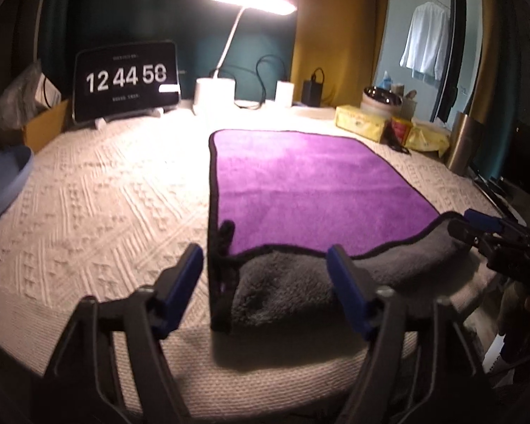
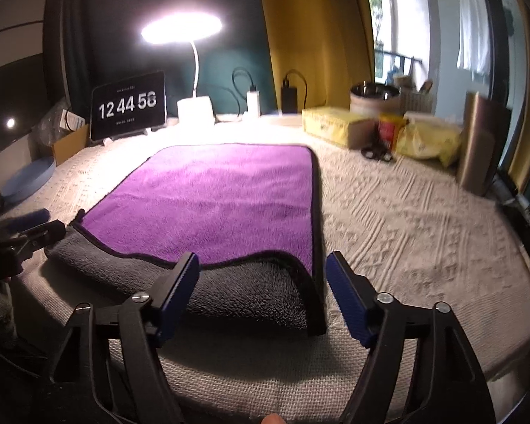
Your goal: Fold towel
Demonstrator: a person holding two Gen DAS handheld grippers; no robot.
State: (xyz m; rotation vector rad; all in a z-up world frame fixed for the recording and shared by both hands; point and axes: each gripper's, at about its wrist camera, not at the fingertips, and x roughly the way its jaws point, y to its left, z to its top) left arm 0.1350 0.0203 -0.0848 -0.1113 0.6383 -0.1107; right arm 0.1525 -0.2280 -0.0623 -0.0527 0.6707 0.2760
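- Towel [image 1: 318, 183] lies lengthwise, near edge curled up grey, on the tabletop [image 1: 106, 194]
- Left claw [image 1: 265, 272] spread astride its near left corner
- Right claw [image 2: 261, 275] spread astride its near right corner

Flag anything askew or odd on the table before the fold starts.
Only the towel: its near edge is flipped back onto itself, grey underside up, in a wavy, uneven band across the purple face. The left tool and right tool sit open at its near corners, not gripping. Nothing spilled or damaged.
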